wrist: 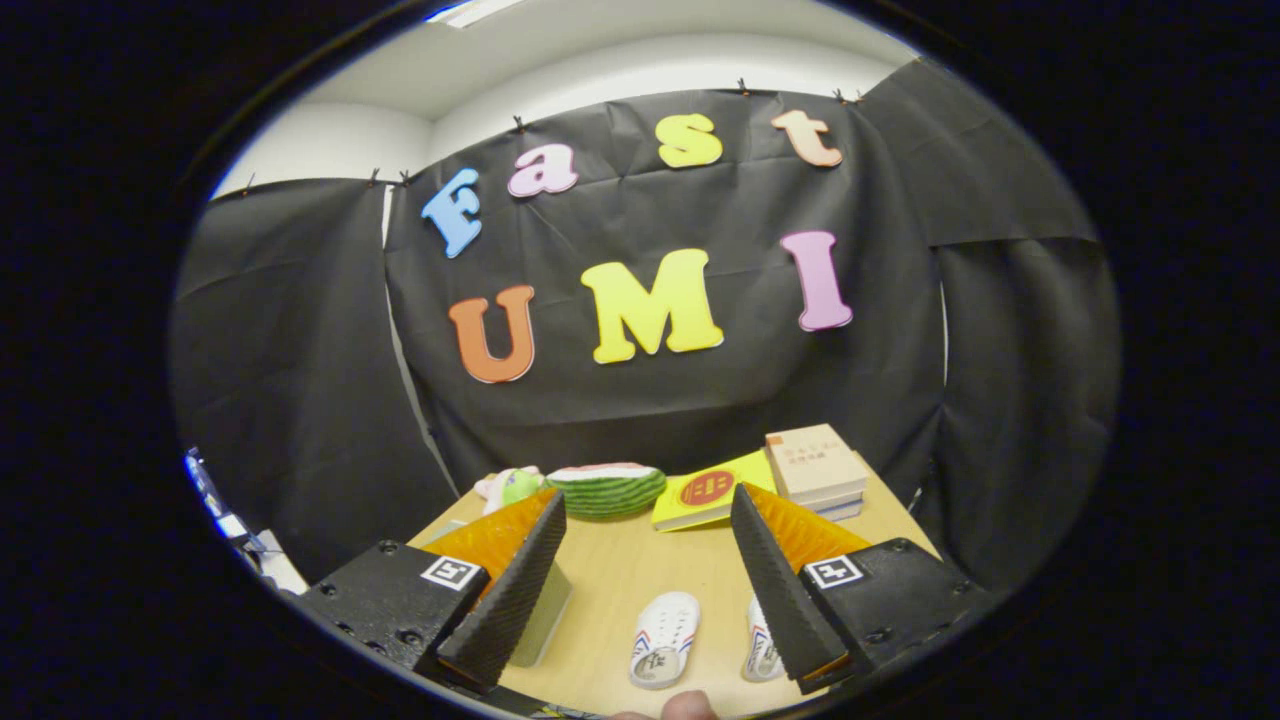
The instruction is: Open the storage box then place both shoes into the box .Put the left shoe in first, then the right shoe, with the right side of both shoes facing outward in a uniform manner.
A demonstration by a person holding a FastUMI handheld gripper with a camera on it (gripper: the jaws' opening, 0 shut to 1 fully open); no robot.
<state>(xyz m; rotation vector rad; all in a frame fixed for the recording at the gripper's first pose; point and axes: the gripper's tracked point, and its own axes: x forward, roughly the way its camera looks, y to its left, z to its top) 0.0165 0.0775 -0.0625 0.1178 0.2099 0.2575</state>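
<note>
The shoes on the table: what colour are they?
White, with red and blue stripes on the sides; the shoes lie between the open hand-held gripper fingers in the gripper view.

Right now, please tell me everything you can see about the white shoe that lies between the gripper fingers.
The white shoe is a small slip-on, apparently of canvas or rubber, with red and blue stripes on its side and a dark print on the insole. It lies flat on the wooden table, sole down, opening up. It lies between the fingers of the open gripper, untouched by either. A second shoe lies beside it, apart, partly behind one finger.
</note>
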